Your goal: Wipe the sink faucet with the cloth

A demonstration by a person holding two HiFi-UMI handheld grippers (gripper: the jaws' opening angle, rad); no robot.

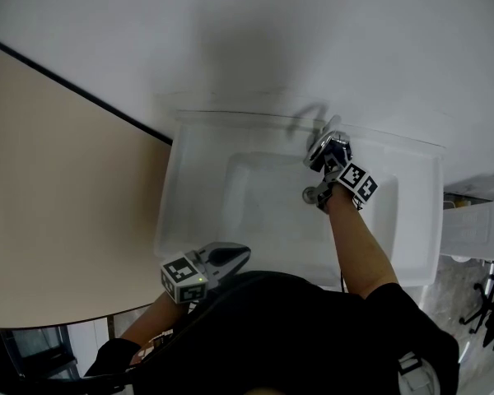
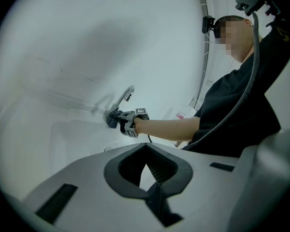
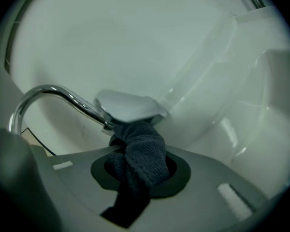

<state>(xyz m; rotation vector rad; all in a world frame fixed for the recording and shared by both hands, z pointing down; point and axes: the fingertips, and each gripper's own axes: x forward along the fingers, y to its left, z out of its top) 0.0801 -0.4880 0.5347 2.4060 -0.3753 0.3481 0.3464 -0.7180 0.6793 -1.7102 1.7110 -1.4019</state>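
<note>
White sink (image 1: pixel 171 220) carries the chrome faucet (image 3: pixel 53 93) at its far edge. Right gripper (image 1: pixel 329 161) clamps the dark cloth (image 3: pixel 141 153), pressed against the faucet. Left gripper (image 1: pixel 230 257), jaws together and empty, hovers at the sink's near edge

Black shirt, pale grey grippers, checkered cubes.
The person wears a black short-sleeved shirt (image 1: pixel 313 336). A black cable (image 2: pixel 249 91) curves at two o'clock in the left gripper view, below what seems a dark head mount (image 2: pixel 209 24). The left gripper (image 1: pixel 240 255) and right gripper (image 1: pixel 328 151) are pale grey, and each carries a black-and-white marker cube (image 1: pixel 184 276).
</note>
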